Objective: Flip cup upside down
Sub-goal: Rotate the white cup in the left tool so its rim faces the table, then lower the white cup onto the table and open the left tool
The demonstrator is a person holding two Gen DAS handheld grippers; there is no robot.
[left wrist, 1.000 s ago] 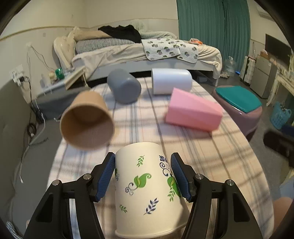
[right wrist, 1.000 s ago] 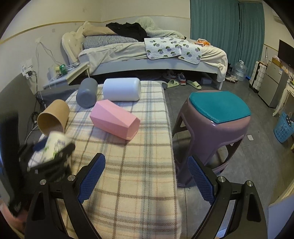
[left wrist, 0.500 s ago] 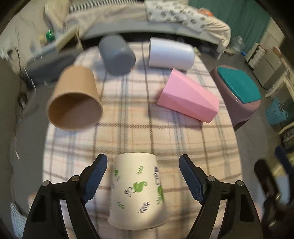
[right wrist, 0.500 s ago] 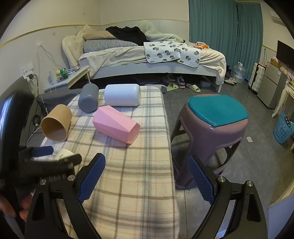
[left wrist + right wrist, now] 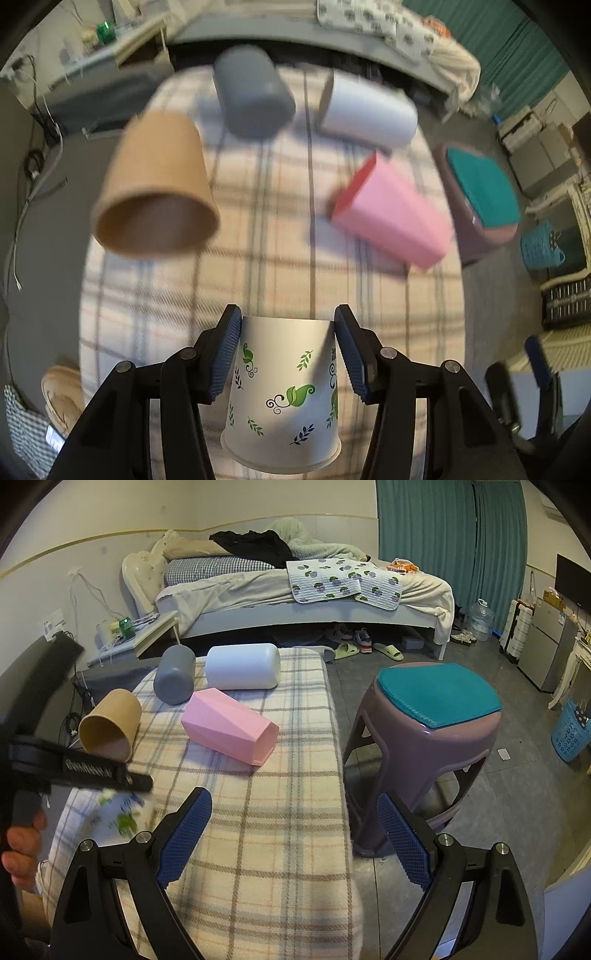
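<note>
A white paper cup with green leaf prints (image 5: 282, 395) stands upside down, rim down, on the plaid cloth. My left gripper (image 5: 287, 350) has its blue pads pressed on both sides of the cup's upper end, shut on it. In the right wrist view the cup (image 5: 118, 814) shows blurred under the left gripper's black arm (image 5: 81, 768). My right gripper (image 5: 293, 836) is open and empty over the table's right front part.
A brown paper cup (image 5: 155, 188), a grey cup (image 5: 251, 96), a white cup (image 5: 369, 110) and a pink faceted cup (image 5: 391, 218) lie on their sides farther back. A purple stool with a teal pad (image 5: 432, 738) stands right of the table. A bed (image 5: 306, 590) is behind.
My left gripper opened around the leaf cup half a second ago and has closed on it again, higher up and tilted more downward. The right gripper has hardly moved.
</note>
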